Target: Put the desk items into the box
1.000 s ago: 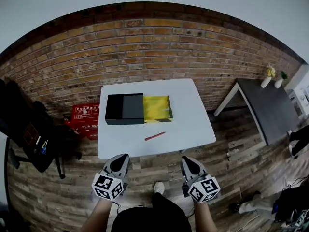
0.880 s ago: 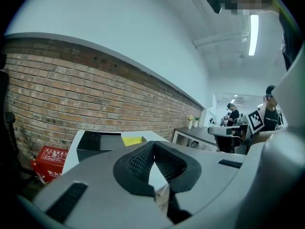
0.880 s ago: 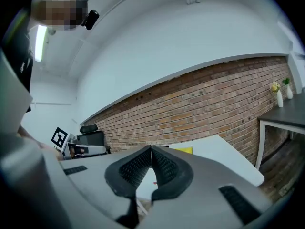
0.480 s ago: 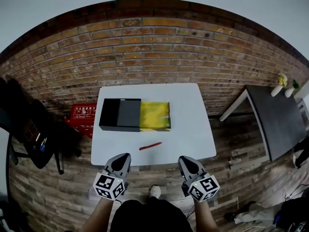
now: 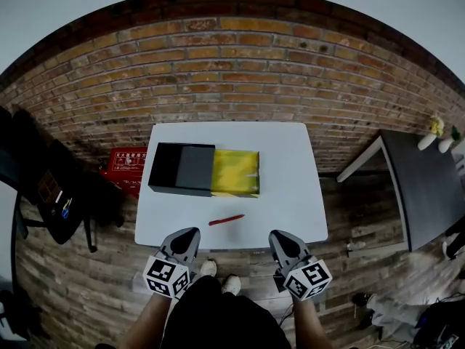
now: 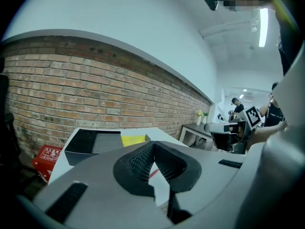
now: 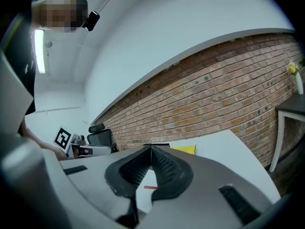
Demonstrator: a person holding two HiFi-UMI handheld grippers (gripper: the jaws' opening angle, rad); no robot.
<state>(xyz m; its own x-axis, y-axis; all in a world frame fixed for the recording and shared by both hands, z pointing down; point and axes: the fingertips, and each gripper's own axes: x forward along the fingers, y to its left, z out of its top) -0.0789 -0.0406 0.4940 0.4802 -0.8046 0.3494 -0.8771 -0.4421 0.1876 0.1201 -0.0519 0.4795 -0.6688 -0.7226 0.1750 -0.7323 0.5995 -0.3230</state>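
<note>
Head view shows left tool (image 5: 184,237) and right tool (image 5: 280,238) clenched empty, red pen (image 5: 226,219) lying on the bench (image 5: 290,195) ahead between them.

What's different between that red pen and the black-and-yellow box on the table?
Size: the box is far bigger than the thin red pen. Colour: the pen is all red; the box is black with yellow showing at its right end. Place: the box sits further back, the pen nearer the person, at a slant. Both rest on the white table, apart from each other.
</note>
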